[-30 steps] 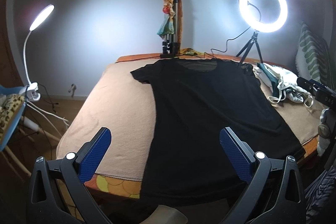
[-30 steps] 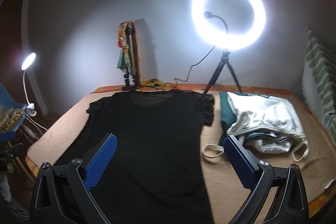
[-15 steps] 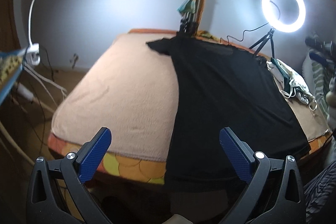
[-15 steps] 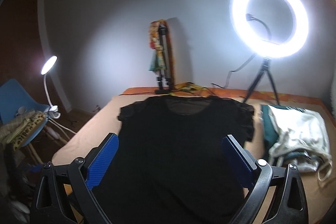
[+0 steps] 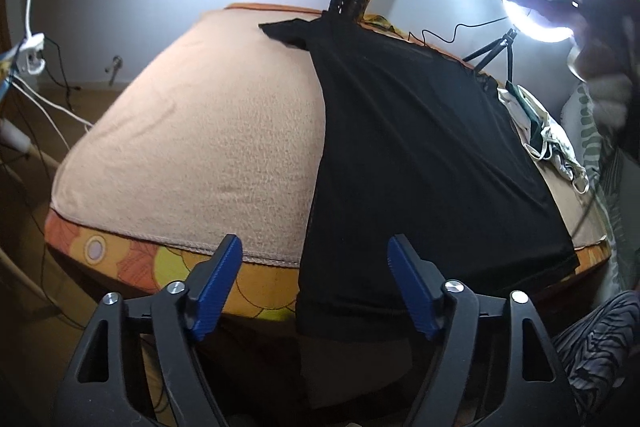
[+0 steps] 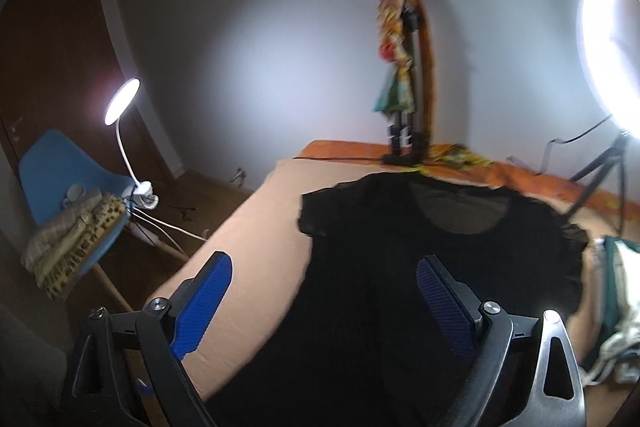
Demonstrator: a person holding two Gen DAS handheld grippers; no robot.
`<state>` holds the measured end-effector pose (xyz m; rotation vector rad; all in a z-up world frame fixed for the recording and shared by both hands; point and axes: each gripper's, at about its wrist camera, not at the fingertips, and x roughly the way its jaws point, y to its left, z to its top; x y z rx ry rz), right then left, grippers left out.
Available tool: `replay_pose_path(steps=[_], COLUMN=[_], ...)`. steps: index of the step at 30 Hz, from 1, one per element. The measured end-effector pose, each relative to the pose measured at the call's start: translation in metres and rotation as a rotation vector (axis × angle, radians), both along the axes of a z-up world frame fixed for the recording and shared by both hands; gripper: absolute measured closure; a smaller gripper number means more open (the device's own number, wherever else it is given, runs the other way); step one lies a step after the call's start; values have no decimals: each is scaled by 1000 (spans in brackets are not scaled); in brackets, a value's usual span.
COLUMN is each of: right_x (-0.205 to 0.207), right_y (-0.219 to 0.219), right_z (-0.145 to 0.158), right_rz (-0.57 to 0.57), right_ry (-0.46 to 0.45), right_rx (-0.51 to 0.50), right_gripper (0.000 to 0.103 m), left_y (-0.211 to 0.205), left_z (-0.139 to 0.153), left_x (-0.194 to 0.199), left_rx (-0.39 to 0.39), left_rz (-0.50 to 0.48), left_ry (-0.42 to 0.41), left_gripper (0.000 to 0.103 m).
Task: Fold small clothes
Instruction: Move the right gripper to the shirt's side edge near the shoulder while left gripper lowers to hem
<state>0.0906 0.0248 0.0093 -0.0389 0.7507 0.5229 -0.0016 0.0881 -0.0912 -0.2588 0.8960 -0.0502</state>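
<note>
A black short-sleeved top (image 5: pixel 420 155) lies flat on a beige blanket (image 5: pixel 208 147), its hem hanging over the near edge of the bed. My left gripper (image 5: pixel 316 279) hovers at that near edge, over the hem's left corner; its jaws are closing with nothing pressed between the blue pads (image 5: pixel 218 281). In the right wrist view the same top (image 6: pixel 432 267) fills the lower middle. My right gripper (image 6: pixel 324 303) hangs open above the top's left side, apart from the cloth. The right gripper also shows as a blurred dark shape (image 5: pixel 532 3) at the upper right of the left wrist view.
A lit ring light on a tripod (image 5: pixel 536 3) stands at the far right of the bed. A pile of white and green clothes (image 5: pixel 548 135) lies beside the top. A tripod with a colourful cloth (image 6: pixel 400 83) stands by the wall. A blue chair (image 6: pixel 60 179) and clip lamp (image 6: pixel 122 103) are left.
The left gripper sank toward the bed's near edge and its jaws narrowed. The right gripper swept left across the top, so the ring light slid to the frame's right edge.
</note>
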Motion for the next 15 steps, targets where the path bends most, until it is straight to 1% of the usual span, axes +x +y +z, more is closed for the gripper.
replay_pose_path(steps=[2,5,7,9,11,15], right_x=[16,41,58,73,87,117], right_y=[15,36,52,65,77,101], right_z=[-8,-24,-35,-46,-56,-77], right_rz=[7,8,8,13,25,24], right_ry=[34,92,114,140,178,240], right_rx=[19,29,13,8,14,15], right_gripper=[9,15,17,19,24,25], left_y=[3,5,6,5,5,8], left_z=[-1,-4,-7,-11,-16,-22], left_x=[1,3,4,6,8,8], left_rx=[-11,-21,-37,-44,-49,-75], left_rz=[3,5,-1,-9,-6,-6], left_ry=[7,16,25,36,50,72], left_gripper=[32,34,41,44,49,52])
